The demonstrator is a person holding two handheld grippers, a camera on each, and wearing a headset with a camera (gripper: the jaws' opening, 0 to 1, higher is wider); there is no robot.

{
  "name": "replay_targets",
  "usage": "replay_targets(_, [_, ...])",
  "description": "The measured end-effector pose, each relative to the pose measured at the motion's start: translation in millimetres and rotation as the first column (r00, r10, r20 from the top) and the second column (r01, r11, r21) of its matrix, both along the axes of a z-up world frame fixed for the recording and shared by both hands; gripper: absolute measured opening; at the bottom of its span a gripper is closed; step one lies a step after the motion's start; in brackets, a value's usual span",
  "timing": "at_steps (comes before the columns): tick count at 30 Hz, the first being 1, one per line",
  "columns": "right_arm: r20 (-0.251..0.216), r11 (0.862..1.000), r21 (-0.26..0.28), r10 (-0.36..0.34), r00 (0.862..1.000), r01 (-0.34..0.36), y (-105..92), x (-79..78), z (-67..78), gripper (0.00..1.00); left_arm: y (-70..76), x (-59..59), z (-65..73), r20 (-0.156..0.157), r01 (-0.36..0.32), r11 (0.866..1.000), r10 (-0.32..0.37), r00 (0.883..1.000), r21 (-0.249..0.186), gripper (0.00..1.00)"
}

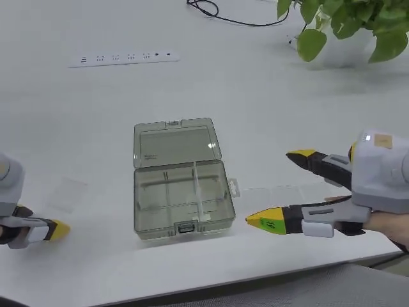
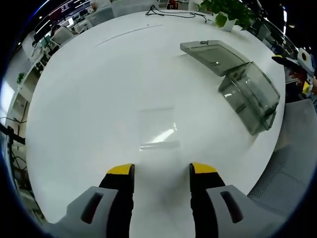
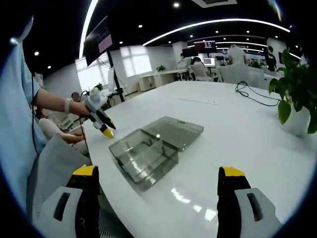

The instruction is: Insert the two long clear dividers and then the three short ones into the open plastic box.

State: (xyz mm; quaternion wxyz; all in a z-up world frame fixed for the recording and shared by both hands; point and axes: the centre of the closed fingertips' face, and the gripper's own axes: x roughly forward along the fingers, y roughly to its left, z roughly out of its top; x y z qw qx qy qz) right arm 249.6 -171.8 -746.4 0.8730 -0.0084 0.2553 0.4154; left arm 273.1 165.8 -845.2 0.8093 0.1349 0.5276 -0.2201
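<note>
The smoky clear plastic box lies open mid-table, its lid flat behind it; thin clear partitions show inside. A long clear divider rests on the table just right of the box, between the fingers of my right gripper, which is open wide and holds nothing. Faint clear short dividers lie left of the box. My left gripper hovers low at the near left, open, with those clear pieces just ahead of its tips. The box is ahead of the right gripper.
A white power strip lies at the back of the table, a black cable and a potted plant at the back right. The table's front edge runs close below both grippers. A grey mesh chair stands beside the table.
</note>
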Motion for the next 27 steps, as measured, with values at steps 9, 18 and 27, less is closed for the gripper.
replay_targets(9, [-0.005, 1.0, 0.007, -0.003, 1.0, 0.003, 1.8, -0.2, 0.8, 1.0, 0.7, 0.0, -0.2, -0.003, 0.015, 1.0, -0.015, 1.0, 0.015, 0.36])
replay_targets(18, [-0.008, 1.0, 0.006, -0.002, 1.0, 0.003, 0.6, 0.6, 1.5, 1.0, 0.7, -0.3, -0.3, -0.017, 0.012, 1.0, -0.012, 1.0, 0.023, 0.32])
replay_targets(27, [-0.019, 1.0, 0.01, 0.008, 1.0, -0.008, 4.6, -2.1, -0.7, 1.0, 3.0, 1.2, 1.8, -0.022, -0.01, 1.0, 0.01, 1.0, 0.017, 0.3])
